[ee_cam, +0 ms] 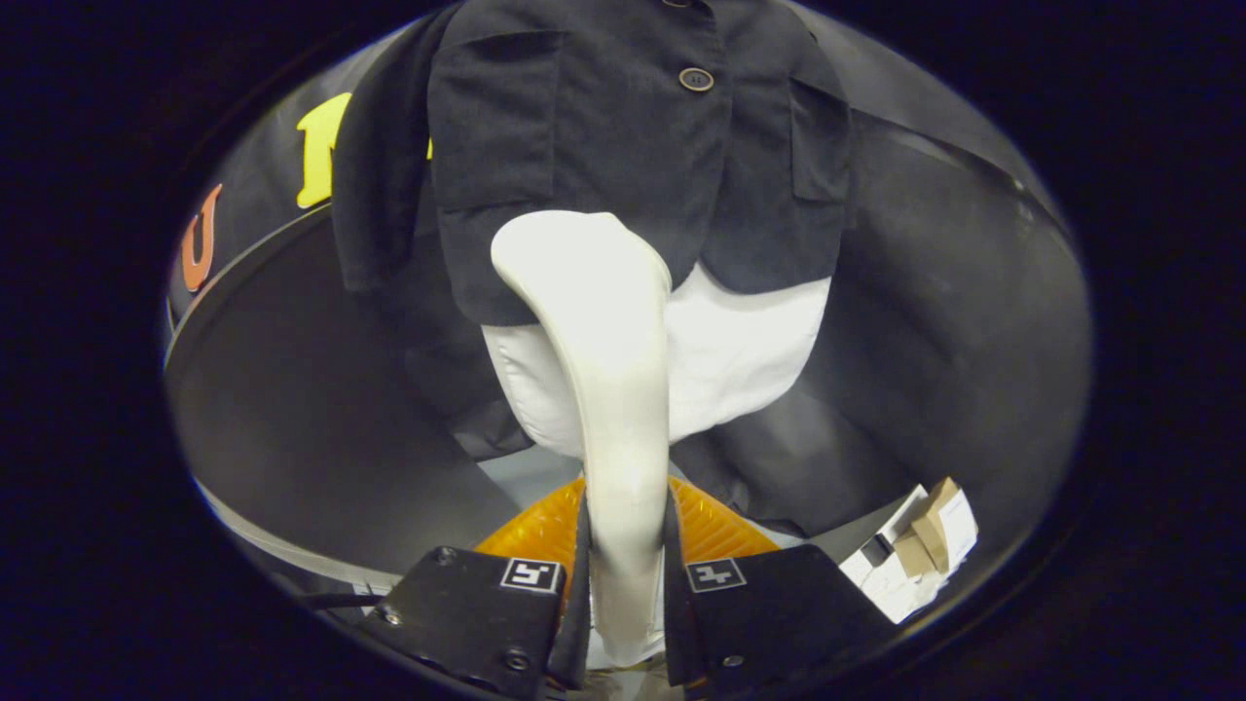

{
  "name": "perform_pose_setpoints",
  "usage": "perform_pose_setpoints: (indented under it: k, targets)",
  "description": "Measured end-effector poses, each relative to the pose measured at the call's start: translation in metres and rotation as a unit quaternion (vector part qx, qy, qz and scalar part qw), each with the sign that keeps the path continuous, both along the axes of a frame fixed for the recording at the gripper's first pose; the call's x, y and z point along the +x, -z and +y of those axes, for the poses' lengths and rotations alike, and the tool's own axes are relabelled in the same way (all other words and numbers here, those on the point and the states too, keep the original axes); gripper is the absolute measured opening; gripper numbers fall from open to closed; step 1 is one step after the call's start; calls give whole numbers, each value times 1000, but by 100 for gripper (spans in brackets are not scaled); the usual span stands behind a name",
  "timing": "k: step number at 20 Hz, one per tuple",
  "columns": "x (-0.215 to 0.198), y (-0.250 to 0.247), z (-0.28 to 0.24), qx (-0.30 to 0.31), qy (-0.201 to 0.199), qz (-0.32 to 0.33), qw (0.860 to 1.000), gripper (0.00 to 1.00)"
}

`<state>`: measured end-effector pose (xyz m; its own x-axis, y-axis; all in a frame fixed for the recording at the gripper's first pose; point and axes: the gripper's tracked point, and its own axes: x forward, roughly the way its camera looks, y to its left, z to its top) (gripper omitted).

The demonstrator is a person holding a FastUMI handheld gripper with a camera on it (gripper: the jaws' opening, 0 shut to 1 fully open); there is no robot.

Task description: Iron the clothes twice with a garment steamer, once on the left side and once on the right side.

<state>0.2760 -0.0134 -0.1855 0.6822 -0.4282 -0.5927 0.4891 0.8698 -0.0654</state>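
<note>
Hand-held gripper (626, 584) pinching the white handle of the garment steamer (608, 370), one finger pressed on each side. Steamer rising from between the fingers and curving forward, its broad head against the lower hem of the dark jacket (623, 146) just ahead. Jacket hanging beyond the fingers over a white padded form (740, 360), buttoned at the front, with a patch pocket on each side and one sleeve hanging loose to the left. White form exposed below the hem, either side of the steamer neck. Orange ribbed piece (715, 531) directly beyond the fingertips, behind the handle; what it is cannot be told. Small white carton (910, 565) with brown flaps open, well off to the right of the fingers; contents not discernible. Dark desk (311, 409) extending left, backed by black cloth booth wall (964, 321).
</note>
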Motion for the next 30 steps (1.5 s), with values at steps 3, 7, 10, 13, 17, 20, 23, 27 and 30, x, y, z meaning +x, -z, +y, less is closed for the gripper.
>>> perform_pose_setpoints:
  k: [3, 7, 10, 13, 17, 20, 23, 27, 30]
  targets:
    - [-12, -17, -1, 13, 13, -24, 1000, 34]
    - [-39, -73, -17, 16, 38, -87, 995, 34]
    - [-64, -131, -41, 6, 62, -139, 988, 33]
    - [-86, -198, -75, -17, 78, -196, 977, 33]
    - [-95, -287, -115, -60, 70, -267, 959, 33]
    - [-89, -347, -144, -80, 53, -313, 945, 33]
    - [-73, -393, -166, -72, 35, -354, 932, 33]
    - [-59, -446, -190, -82, 14, -396, 914, 33]
    - [-39, -489, -201, -105, -3, -415, 904, 33]
